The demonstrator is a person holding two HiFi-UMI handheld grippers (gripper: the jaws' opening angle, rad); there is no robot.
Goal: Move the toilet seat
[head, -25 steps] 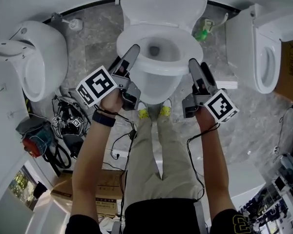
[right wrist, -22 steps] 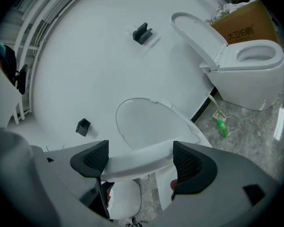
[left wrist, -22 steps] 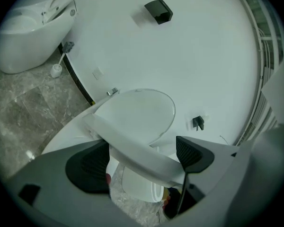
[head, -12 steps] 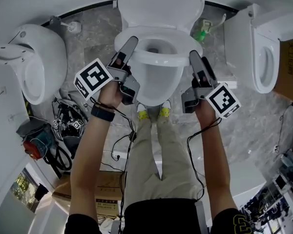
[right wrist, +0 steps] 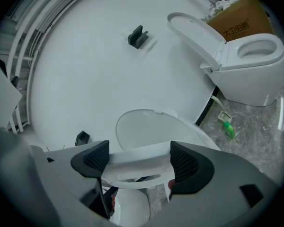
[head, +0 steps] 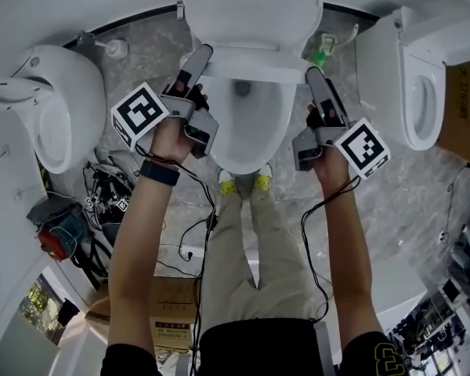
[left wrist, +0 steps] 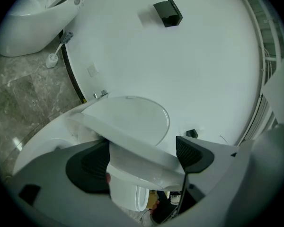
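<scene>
My left gripper (head: 200, 58) and right gripper (head: 314, 77) are each clamped on a side of the toilet seat (head: 254, 63), which is half-raised over the bowl (head: 247, 128). Risk: the glossy rim slips off the pads and the seat slams down

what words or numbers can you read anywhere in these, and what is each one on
"3", or so it reads, partly cut off by the picture's edge: a yellow figure on the dark sleeve.
Cardboard box: a row of Chinese characters, too blurred to quote; its print in the head view is too small as well.
</scene>
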